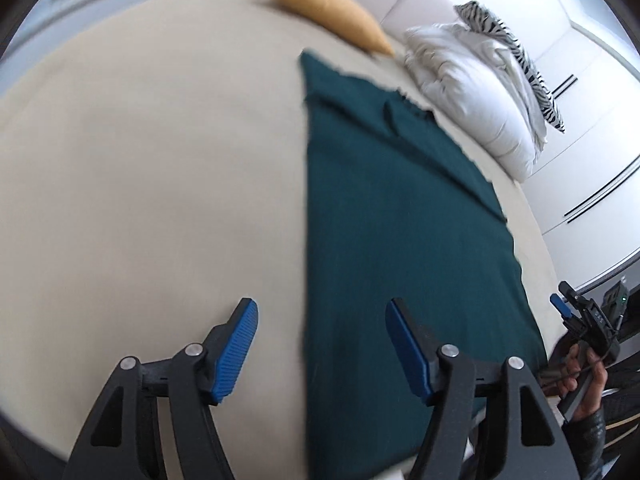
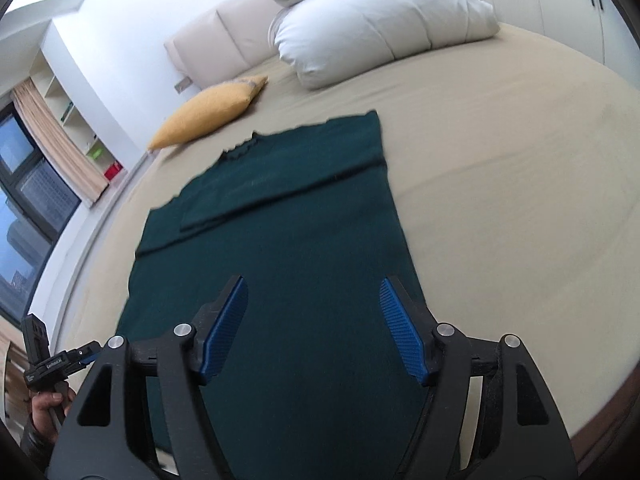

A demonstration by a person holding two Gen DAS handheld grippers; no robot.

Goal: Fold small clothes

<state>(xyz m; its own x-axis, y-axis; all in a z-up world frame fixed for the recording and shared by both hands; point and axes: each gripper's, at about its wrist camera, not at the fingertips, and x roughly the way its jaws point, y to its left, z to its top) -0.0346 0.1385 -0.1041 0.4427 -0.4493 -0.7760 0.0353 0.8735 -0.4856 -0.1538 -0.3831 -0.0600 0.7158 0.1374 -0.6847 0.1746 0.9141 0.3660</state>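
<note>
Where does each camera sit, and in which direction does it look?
Left wrist: on the left claw, looking along the bed at the green garment's edge; right hand shows.
Right wrist: on the right claw, above the garment, facing the pillows; left hand shows.
Shared: garment, yellow cushion, pillows.

A dark teal knit garment (image 2: 280, 264) lies flat on the bed as a long rectangle, its sleeves folded in across the far part, frilled neckline at the far end, hem nearest.

Teal garment (image 1: 400, 240) hem behind gripper bodies, blurred.
</note>
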